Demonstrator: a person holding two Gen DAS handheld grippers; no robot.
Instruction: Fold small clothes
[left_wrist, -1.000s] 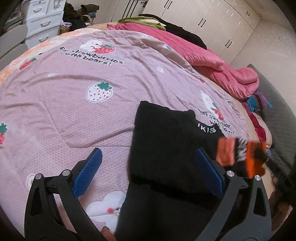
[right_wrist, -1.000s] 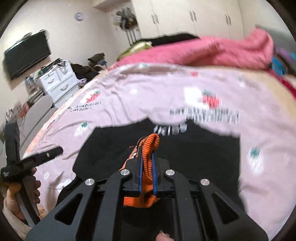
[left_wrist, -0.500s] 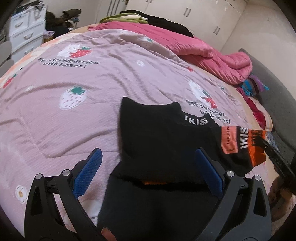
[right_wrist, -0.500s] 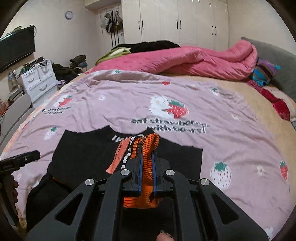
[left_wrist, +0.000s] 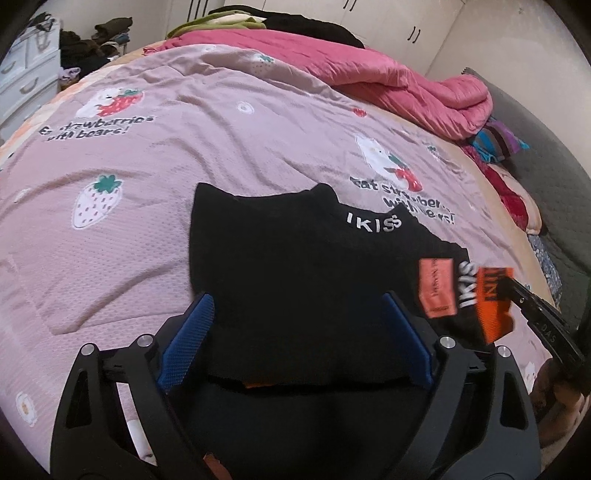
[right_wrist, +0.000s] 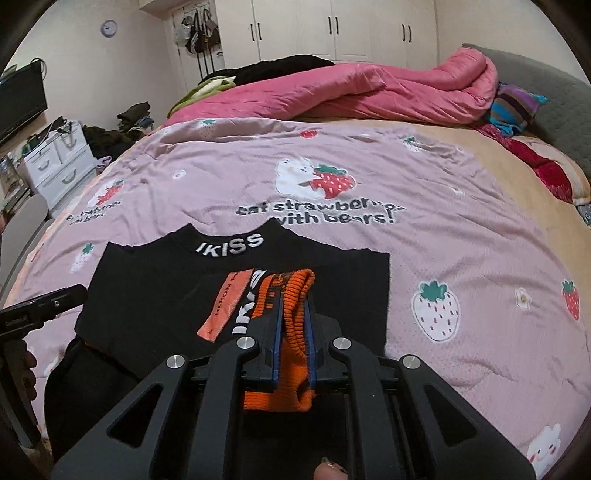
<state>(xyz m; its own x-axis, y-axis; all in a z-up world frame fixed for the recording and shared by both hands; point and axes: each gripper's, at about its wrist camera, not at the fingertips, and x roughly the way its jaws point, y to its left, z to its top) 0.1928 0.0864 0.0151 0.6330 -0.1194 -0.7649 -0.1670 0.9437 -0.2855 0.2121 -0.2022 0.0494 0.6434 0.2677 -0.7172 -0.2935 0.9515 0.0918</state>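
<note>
Right tongs (right_wrist: 293, 325) pinch orange cuff (right_wrist: 291, 291) over black top (right_wrist: 155, 295) on bed (right_wrist: 461, 240) | left tongs (left_wrist: 295, 332) spread, closing, empty | lay sleeve flat, edges aligned.

Soft even indoor light, faint shadows, no glare, heavy fisheye bending with dark vignetted corners, slight motion blur on the orange ribbed knit cuff (left_wrist: 495, 302)

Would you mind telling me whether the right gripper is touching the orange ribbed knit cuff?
Touching. The right wrist view shows the right gripper with both blue pads pressed against the orange ribbed knit cuff, pinching it.
</note>
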